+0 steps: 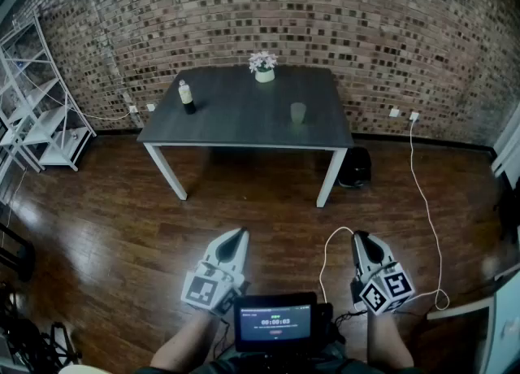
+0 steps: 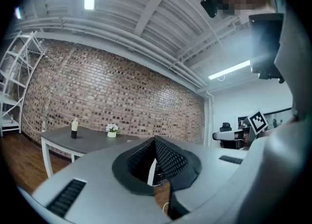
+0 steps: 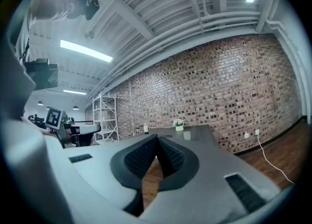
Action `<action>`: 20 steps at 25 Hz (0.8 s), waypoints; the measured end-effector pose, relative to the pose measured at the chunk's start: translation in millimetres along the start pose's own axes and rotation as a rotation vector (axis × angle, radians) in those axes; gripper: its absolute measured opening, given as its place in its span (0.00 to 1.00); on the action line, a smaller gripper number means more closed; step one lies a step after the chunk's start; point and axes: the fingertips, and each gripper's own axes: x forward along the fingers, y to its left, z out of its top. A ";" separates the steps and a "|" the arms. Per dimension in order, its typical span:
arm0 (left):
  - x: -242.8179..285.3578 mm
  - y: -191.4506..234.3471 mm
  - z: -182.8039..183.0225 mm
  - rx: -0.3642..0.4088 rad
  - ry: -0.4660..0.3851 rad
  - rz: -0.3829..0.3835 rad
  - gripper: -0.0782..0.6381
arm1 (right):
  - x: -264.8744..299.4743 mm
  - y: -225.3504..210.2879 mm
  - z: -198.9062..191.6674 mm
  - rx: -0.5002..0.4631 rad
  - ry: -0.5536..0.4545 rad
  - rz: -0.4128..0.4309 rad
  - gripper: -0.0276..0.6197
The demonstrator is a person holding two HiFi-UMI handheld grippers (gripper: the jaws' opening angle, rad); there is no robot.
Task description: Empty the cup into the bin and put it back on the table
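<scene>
Dark grey table (image 1: 244, 124) stands well ahead in the head view, with the pale cup (image 1: 298, 112) upright toward its right front corner, well apart from both grippers. The left gripper (image 1: 236, 236) and right gripper (image 1: 361, 239) are held low over the wooden floor (image 1: 122, 226), aimed at the table, with a small screen (image 1: 275, 319) between them. A bottle (image 1: 186, 96) stands near the table's left edge, a flower pot (image 1: 263, 65) at its far edge, and a black bin (image 1: 355, 167) on the floor by the right front leg. In the left gripper view the jaws are pressed together on nothing and tipped slightly upward, with the table far off at the left. In the right gripper view the jaws are likewise closed and empty and held level, with the cup far beyond, just right of the tips.
</scene>
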 end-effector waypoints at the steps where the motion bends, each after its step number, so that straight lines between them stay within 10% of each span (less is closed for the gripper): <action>1: 11.3 -2.5 -1.2 -0.004 0.006 0.006 0.10 | 3.7 -10.4 4.5 0.000 -0.003 0.006 0.04; 20: 182.3 18.0 -35.8 0.006 0.063 0.117 0.10 | 113.1 -140.0 24.2 0.027 0.033 0.149 0.04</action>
